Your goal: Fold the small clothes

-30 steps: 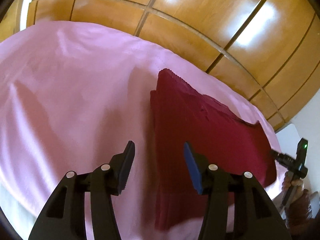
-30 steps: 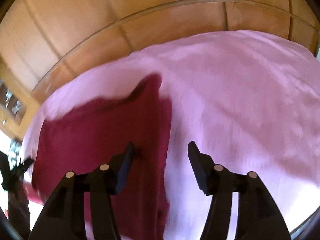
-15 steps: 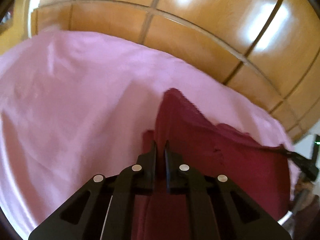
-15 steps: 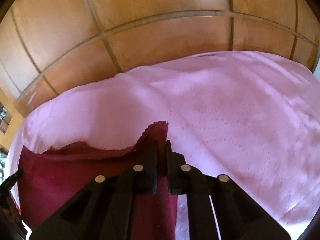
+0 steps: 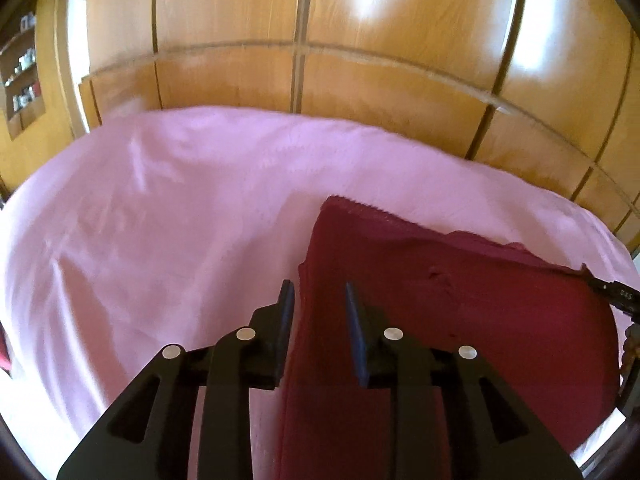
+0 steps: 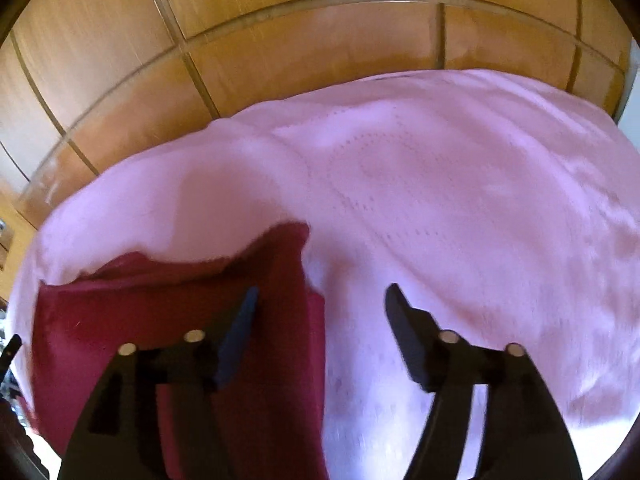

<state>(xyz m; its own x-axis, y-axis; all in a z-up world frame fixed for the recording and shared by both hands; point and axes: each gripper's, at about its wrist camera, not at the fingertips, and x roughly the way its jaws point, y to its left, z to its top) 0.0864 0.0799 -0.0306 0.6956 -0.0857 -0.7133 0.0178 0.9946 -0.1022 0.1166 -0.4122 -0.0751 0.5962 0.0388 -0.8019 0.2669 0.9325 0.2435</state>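
A dark red cloth [image 5: 460,312] lies folded on the pink bedsheet [image 5: 160,220]. My left gripper [image 5: 320,300] is open over the cloth's left edge and holds nothing. In the right wrist view the same cloth [image 6: 160,312] lies at the lower left on the sheet [image 6: 460,200]. My right gripper [image 6: 322,300] is wide open over the cloth's right edge and holds nothing. The right gripper's tip [image 5: 616,294] shows at the cloth's far right corner in the left wrist view.
Wooden wardrobe panels [image 5: 320,40] stand behind the bed, also in the right wrist view [image 6: 280,40]. A wall niche with small items [image 5: 22,76] is at the far left.
Half a second ago both grippers were shut on the cloth's corners and held them up. Now both have opened and let go, and the cloth lies flat, folded over.
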